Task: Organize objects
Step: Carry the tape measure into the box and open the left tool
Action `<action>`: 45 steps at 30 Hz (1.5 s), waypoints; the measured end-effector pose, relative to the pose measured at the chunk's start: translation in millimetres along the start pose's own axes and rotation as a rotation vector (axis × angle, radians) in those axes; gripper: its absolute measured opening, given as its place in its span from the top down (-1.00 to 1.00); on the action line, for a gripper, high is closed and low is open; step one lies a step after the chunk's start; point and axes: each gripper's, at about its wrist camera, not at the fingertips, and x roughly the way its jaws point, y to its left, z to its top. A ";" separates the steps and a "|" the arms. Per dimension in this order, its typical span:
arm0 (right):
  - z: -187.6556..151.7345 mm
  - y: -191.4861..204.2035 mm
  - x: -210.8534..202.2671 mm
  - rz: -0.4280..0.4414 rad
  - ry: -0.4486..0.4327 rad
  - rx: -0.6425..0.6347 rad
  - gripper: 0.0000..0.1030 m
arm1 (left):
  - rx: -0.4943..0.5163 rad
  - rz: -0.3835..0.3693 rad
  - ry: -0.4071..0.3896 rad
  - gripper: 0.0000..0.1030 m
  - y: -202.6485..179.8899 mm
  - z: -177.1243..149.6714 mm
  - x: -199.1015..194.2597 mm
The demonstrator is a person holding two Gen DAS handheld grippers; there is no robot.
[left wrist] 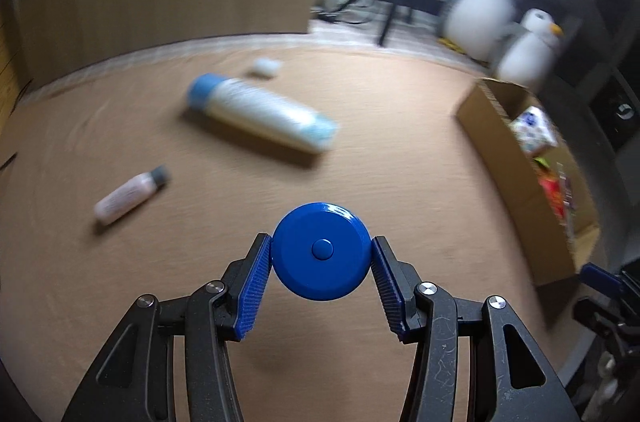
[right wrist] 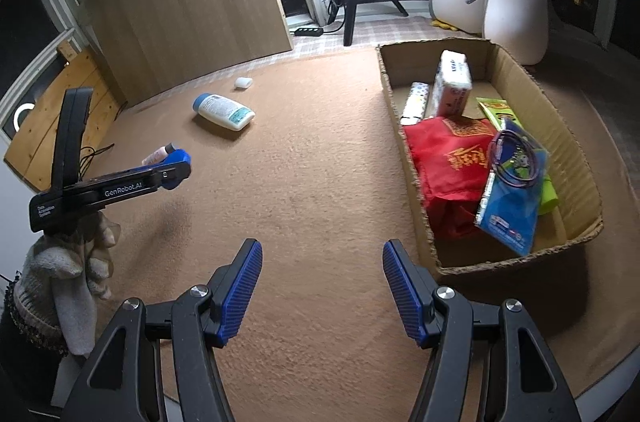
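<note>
Already boxed: red cloth (right wrist: 448, 158), tissue pack (right wrist: 454, 88), blue packet (right wrist: 510, 198) in carton (right wrist: 416, 182) right of right gripper (right wrist: 322, 286), spread empty; left gripper (left wrist: 321, 256) pinching blue disc (left wrist: 321, 256); pending ahead: lotion bottle (left wrist: 262, 112), pink tube (left wrist: 130, 194), white cap (left wrist: 267, 65)

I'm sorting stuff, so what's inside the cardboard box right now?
The cardboard box holds a red cloth bag, a blue packet, a standing white carton and yellow-green packs. Anything beneath them is covered.

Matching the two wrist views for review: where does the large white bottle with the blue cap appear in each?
Left wrist: white bottle lies upper centre, blurred, cap pointing left.
Right wrist: bottle lies upper left of centre on the mat.
Shared landmark: cardboard box, right of it in both.
</note>
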 end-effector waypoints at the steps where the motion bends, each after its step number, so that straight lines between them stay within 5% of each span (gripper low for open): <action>1: -0.4 -2.1 -1.7 -0.002 -0.002 0.002 -0.14 | 0.016 -0.012 0.000 -0.05 -10.9 2.6 0.7; 14: -15.6 -52.0 -27.6 -0.043 -0.024 0.076 -0.15 | 0.243 -0.203 -0.010 -0.05 -184.4 29.3 8.1; 27: -33.8 -100.8 -42.2 -0.092 -0.024 0.160 -0.15 | 0.374 -0.290 0.030 -0.05 -279.1 23.0 23.3; 37: -35.7 -109.1 -42.9 -0.087 -0.016 0.173 -0.15 | 0.320 -0.300 0.010 -0.14 -268.4 34.9 13.7; 45: -22.7 -84.4 -29.6 -0.037 0.000 0.130 -0.15 | 0.227 -0.217 -0.034 -0.14 -196.1 50.7 -0.9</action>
